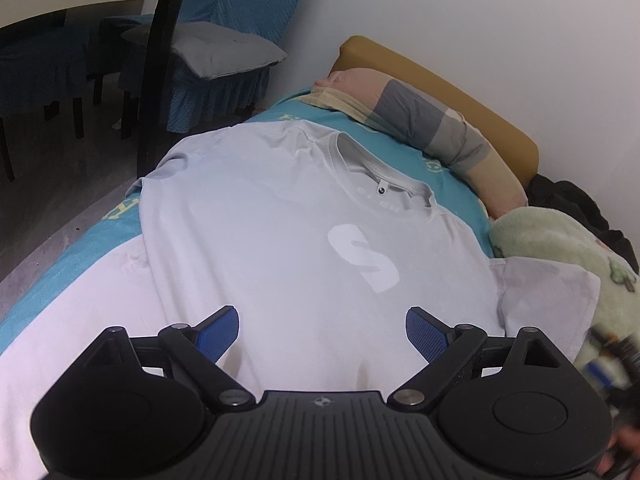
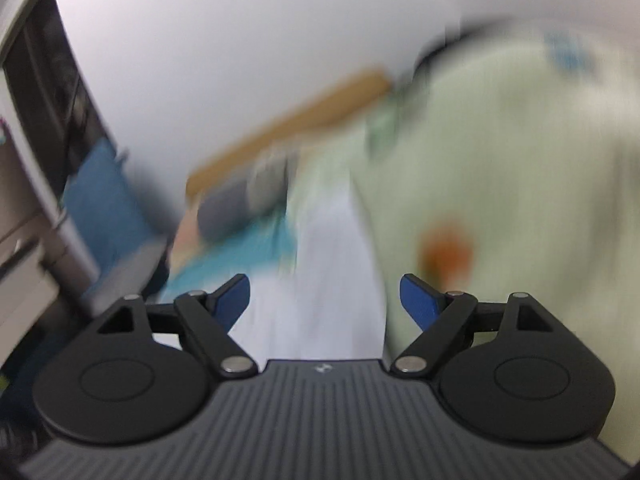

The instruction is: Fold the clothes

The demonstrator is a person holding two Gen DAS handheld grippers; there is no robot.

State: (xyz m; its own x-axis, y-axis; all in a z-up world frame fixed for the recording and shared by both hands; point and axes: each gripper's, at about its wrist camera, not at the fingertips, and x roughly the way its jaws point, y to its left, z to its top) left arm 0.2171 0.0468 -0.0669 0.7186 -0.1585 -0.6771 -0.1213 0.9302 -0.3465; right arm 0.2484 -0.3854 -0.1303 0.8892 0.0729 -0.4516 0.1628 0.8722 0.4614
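Left gripper (image 1: 322, 334) open, blue pads wide apart, nothing between them, hovering over the near half of the tee (image 1: 280, 248). Right gripper (image 2: 325, 300) also open and empty; its view is motion-blurred.

Bed (image 1: 60, 268), teal sheet, fills most of the left view. Tee lies flat on it, front up, collar at the far end, hem toward the camera. White "S" print (image 1: 363, 257) on the chest, right of centre. One sleeve (image 1: 548, 300) spread to the right, touching the green blanket (image 1: 560, 240). Other sleeve at far left near the bed edge.

Striped pillow (image 1: 432, 124) at the far end, against a mustard headboard (image 1: 440, 76). Chair (image 1: 224, 52) with grey cushion far left, on the floor.

Right view: blanket fills the right side, strip of white tee (image 2: 328, 272) between the fingers, beyond the tips. Contact with cloth: can't tell through the blur.
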